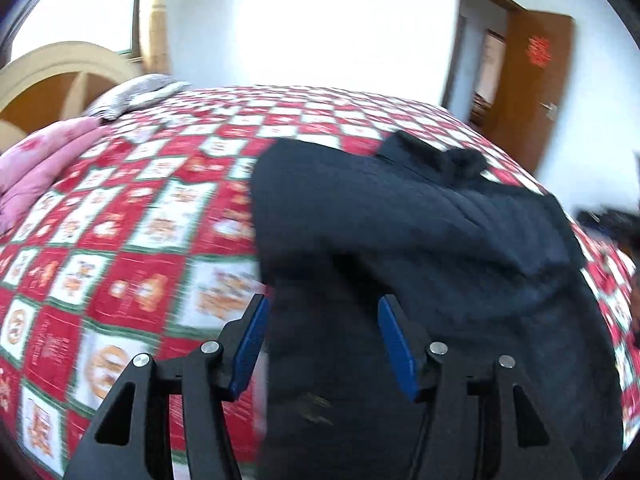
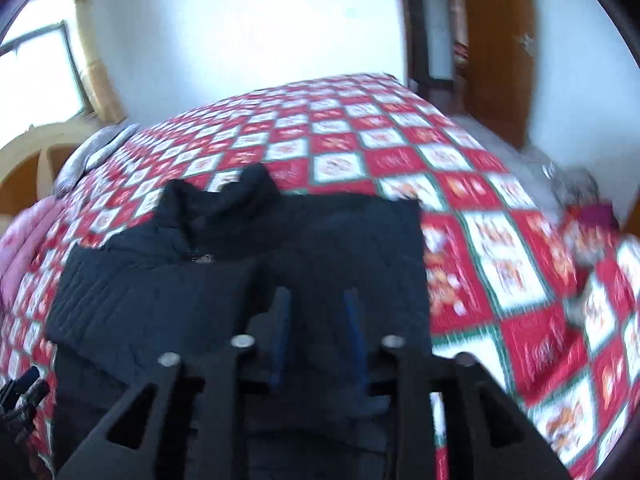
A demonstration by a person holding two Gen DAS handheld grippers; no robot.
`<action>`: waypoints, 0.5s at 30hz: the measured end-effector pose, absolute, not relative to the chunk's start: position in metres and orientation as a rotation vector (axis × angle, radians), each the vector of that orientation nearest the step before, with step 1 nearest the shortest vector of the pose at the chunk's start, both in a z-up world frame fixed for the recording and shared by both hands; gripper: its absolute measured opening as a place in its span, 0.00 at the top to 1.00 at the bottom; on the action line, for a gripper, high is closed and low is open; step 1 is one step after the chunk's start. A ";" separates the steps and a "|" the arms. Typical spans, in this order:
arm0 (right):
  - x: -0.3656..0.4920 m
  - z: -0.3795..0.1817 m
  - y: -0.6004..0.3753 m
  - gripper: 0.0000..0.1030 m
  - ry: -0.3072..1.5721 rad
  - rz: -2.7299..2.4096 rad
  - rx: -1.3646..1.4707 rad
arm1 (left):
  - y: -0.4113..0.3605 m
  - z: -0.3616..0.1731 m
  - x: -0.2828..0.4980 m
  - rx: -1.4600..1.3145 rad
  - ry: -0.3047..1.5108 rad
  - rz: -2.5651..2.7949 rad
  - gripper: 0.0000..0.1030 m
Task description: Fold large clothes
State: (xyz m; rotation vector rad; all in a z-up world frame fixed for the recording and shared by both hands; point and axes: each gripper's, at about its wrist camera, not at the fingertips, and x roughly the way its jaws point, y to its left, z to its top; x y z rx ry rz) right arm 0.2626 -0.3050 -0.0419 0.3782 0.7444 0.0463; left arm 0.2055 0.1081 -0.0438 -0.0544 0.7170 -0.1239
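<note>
We see a bedroom with white walls, and a bed covered by one quilt (image 1: 132, 264) checked in red and white squares with green borders. On it lies one dark padded jacket (image 1: 420, 240), the only garment for folding that we count. It is spread flat, directly ahead of and beneath both grippers, its collar end bunched at the far side from them.

We count two grippers, each with two blue pads. The left gripper (image 1: 322, 304) hangs above the near part of the jacket with its jaws spread; the gap between its pads (image 1: 394, 340) shows only the dark cloth lying below, and nothing is pinched. Its left finger sits over the jacket's left edge, where cloth meets quilt. The right gripper (image 2: 318, 300) is also over the jacket, jaws apart, the fingers blurred and dark against the fabric; we see no fold caught between them. The jacket's straight right edge runs just to the right of this gripper.

Outward from the jacket, one pink bedcover (image 1: 44, 168) lies bunched far to the left, and one grey pillow (image 1: 132, 94) rests beyond it by the curved wooden headboard (image 1: 56, 68). One window (image 2: 36, 76) glows at upper left. One brown wooden door (image 1: 532, 80) stands open at upper right, bearing a red ornament.
</note>
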 end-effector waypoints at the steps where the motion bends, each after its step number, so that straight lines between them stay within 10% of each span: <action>1: 0.255 -0.047 -0.308 0.20 0.741 0.106 0.470 | 0.115 -0.042 0.211 -0.061 0.714 -0.100 0.44; 3: 0.246 -0.050 -0.306 0.09 0.701 0.165 0.559 | 0.122 -0.039 0.221 -0.066 0.715 -0.067 0.44; 8: 0.267 -0.061 -0.269 0.17 0.776 0.229 0.482 | 0.124 -0.035 0.239 -0.081 0.702 -0.025 0.44; 9: 0.274 -0.068 -0.260 0.25 0.823 0.219 0.451 | 0.124 -0.035 0.242 -0.088 0.704 -0.023 0.44; 10: 0.283 -0.077 -0.250 0.54 0.879 0.221 0.424 | 0.125 -0.035 0.246 -0.097 0.709 -0.019 0.44; 15: 0.277 -0.058 -0.232 0.69 0.833 0.217 0.271 | 0.122 -0.025 0.264 -0.099 0.712 -0.001 0.44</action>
